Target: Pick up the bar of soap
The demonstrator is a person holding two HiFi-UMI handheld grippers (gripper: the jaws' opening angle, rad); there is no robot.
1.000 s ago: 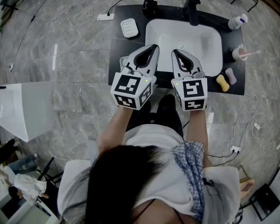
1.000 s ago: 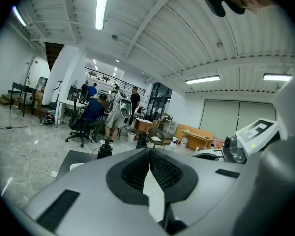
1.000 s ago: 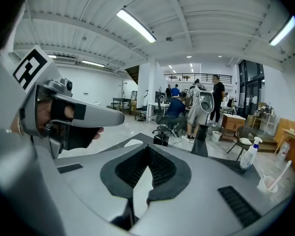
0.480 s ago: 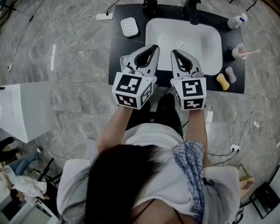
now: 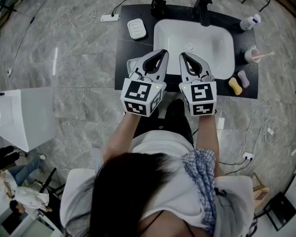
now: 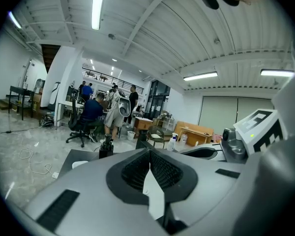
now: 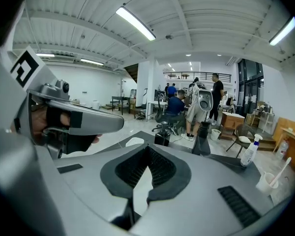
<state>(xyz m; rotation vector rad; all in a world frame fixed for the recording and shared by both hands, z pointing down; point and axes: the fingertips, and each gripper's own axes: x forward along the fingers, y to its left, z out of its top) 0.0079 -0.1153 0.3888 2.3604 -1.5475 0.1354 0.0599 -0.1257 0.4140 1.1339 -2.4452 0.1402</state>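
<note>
1. On the grey marble floor (image 5: pixel 79 58) at far left stands a white box (image 5: pixel 24 115). A white power strip (image 5: pixel 111 18) lies on the floor just beyond the far left corner of the dark desk (image 5: pixel 124 58).
2. The bar of soap (image 5: pixel 136 29), white and rounded, sits in its dish on the far left part of the desk, left of the sink (image 5: pixel 160 31). It is well apart from both tongs and untouched. In the right gripper view it shows as a pale oval (image 7: pixel 135 141) beyond the jaws.
3. A black pump bottle (image 5: pixel 158 4) stands at the desk's far edge, just right of the soap.
4. The left tongs (image 5: pixel 163 51) hover over the near left rim of the sink. They are clenched, jaws meeting at the tips with nothing between them (image 6: pixel 149 151).
5. The right tongs (image 5: pixel 182 55) hang just beside them over the basin, likewise clenched and empty (image 7: pixel 147 149).
6. A black tap (image 5: pixel 203 9) rises at the far side of the sink.
7. On the right end of the desk lie a yellow lump (image 5: pixel 235 87) and a mauve lump (image 5: pixel 243 79), side by side near the front edge. Farther back stand a cup with a toothbrush (image 5: pixel 252 56) and a spray bottle (image 5: pixel 250 22).
</note>
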